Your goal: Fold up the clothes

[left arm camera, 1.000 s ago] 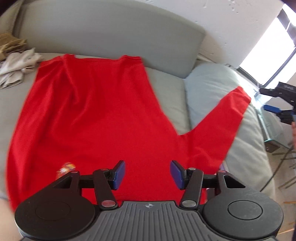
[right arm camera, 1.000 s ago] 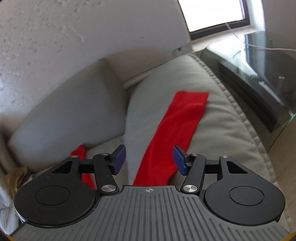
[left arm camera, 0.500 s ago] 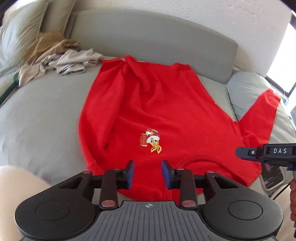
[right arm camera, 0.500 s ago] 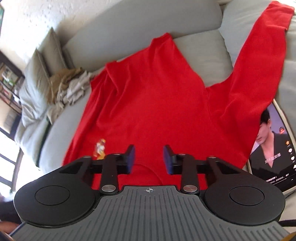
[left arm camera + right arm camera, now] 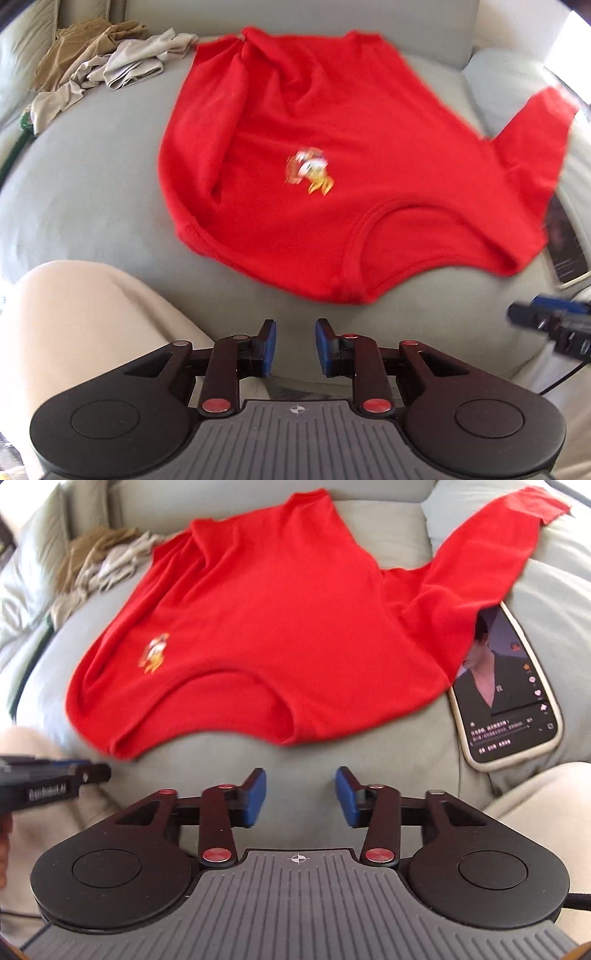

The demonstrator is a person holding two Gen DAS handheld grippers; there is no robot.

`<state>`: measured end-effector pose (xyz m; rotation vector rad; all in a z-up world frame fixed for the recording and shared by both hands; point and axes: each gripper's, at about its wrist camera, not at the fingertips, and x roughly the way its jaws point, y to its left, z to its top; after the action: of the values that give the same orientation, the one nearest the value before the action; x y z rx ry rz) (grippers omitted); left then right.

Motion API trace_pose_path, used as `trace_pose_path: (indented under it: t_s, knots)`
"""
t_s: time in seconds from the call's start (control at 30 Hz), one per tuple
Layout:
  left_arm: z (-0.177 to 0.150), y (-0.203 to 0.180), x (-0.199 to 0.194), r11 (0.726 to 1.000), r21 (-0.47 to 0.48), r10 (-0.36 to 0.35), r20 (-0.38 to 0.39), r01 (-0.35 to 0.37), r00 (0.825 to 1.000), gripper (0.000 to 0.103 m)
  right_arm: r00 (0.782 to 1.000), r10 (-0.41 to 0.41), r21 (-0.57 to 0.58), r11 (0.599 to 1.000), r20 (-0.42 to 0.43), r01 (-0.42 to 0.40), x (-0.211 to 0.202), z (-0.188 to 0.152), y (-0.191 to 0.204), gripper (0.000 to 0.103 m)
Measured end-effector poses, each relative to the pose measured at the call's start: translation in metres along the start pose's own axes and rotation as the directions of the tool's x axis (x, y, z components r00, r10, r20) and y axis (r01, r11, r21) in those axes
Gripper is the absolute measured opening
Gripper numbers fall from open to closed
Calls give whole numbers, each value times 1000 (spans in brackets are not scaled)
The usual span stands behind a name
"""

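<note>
A red long-sleeved shirt (image 5: 332, 147) with a small cartoon print lies flat on the grey sofa, collar toward me; it also shows in the right wrist view (image 5: 266, 627). Its right sleeve stretches up over the sofa arm, its left side is folded in. My left gripper (image 5: 291, 347) is open and empty, held above the seat just short of the collar. My right gripper (image 5: 300, 797) is open and empty, also just short of the collar. Each gripper shows at the edge of the other's view.
A phone (image 5: 513, 694) with a lit screen lies on the seat beside the shirt's right shoulder, partly under the sleeve. A heap of beige and tan clothes (image 5: 103, 62) sits at the back left. My knees (image 5: 81, 332) are at the seat's front edge.
Both grippers have pulled back toward me, off the shirt, and now hover short of the collar. The right gripper's jaws have widened a little.
</note>
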<state>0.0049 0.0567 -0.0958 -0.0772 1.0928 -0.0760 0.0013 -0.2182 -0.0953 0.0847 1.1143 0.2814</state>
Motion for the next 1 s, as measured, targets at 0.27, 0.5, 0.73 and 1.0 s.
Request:
trace_pose_path:
  t_s: [0.27,0.5,0.73,1.0]
  knots:
    - [60,75,-57,971,-199,-81,259,136,962,44,953,207,-31,978,220,-206,-90,41,16,69]
    - [136,134,-29,936,-299,-124,211,185,970,48,942,215,-78,976,258,-202,-108,115,65,77]
    - [220,172,34,893,-286,-260,303,348,917,56,907,214,-128,976,364,-178,-111,173,90,84]
    - [284,258,184,614,-601,-316,406,511,857,48,938,178,40,979,296,-198,-25,207,75,82]
